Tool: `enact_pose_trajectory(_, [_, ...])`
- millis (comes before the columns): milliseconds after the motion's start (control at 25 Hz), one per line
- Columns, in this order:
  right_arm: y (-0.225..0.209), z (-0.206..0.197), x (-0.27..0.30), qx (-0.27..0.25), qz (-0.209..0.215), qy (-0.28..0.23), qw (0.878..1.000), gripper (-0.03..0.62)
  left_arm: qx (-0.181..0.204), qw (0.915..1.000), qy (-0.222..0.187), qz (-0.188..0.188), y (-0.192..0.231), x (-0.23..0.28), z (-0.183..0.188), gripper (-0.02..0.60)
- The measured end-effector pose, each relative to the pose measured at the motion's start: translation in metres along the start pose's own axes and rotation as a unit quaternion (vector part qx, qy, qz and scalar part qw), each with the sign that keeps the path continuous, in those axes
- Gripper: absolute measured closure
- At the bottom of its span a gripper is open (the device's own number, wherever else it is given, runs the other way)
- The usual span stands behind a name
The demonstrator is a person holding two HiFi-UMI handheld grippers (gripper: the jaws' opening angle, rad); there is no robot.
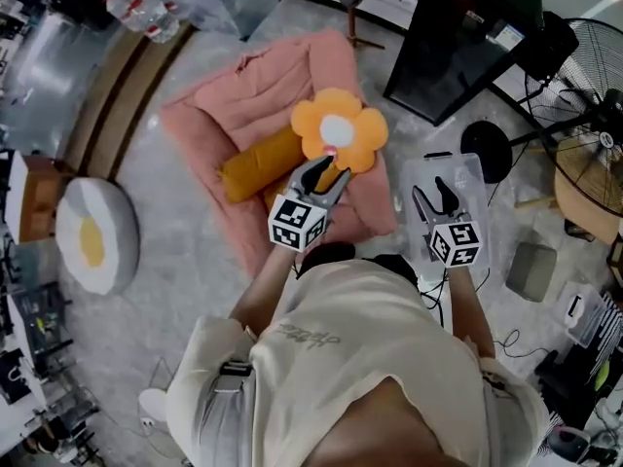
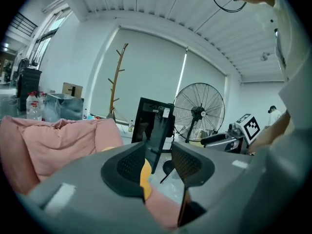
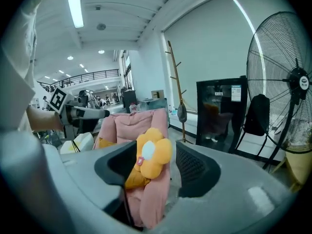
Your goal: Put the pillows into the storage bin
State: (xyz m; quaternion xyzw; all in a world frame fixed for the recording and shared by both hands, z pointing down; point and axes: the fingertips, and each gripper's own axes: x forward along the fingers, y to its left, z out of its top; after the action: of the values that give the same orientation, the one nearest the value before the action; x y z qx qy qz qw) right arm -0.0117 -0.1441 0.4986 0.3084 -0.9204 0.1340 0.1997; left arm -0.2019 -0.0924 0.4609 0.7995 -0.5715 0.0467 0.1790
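On pink cushion (image 1: 255, 90), flower pillow (image 1: 339, 130)

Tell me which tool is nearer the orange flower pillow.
Left. The left tool reaches right up to the flower pillow at its lower edge, over the pink cushion; the right tool is off to the side, above the clear bin.

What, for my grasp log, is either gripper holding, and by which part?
Nothing. The left gripper and right gripper both show open, empty jaws; the flower pillow lies ungripped.
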Motion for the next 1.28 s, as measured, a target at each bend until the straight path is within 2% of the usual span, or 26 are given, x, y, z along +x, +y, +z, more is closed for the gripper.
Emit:
enact_pose_trajectory(120, [-0.003,-0.001,0.024,-0.001,-0.003,0.018,1.0,0.339,0.004,0.9998,0.017,-0.006,0.011,0.005,-0.008,0.393])
enact_pose_trajectory(240, [-0.005,0.0,0.051,-0.006,0.004,0.031,0.999,0.338,-0.023,0.9995,0.022,-0.003,0.022,0.004,-0.011,0.393])
enact_pose_trajectory(440, [-0.019,-0.002,0.105,-0.003,0.031,0.064,0.997,0.337,-0.034,0.9989,0.027,0.016,0.032,0.012,-0.004,0.393])
enact_pose_trajectory(560, [-0.026,-0.011,0.136,-0.008,0.05,0.093,0.994,0.336,-0.05,0.9977,0.018,0.043,0.033,0.01,0.006,0.393])
enact_pose_trajectory(800, [-0.032,-0.026,0.188,0.006,0.106,0.146,0.984,0.288,-0.086,0.9921,0.012,0.091,0.028,0.012,0.019,0.393])
enact_pose_trajectory(920, [-0.037,-0.042,0.214,-0.002,0.117,0.179,0.977,0.251,-0.093,0.9898,0.016,0.107,0.027,0.016,0.019,0.393])
enact_pose_trajectory(1080, [-0.039,-0.062,0.25,0.02,0.136,0.22,0.966,0.186,-0.101,0.9859,0.026,0.131,0.033,0.021,0.016,0.393])
enact_pose_trajectory(1280, [-0.039,-0.08,0.287,0.013,0.151,0.26,0.954,0.182,-0.129,0.9799,0.026,0.15,0.042,0.028,0.016,0.397])
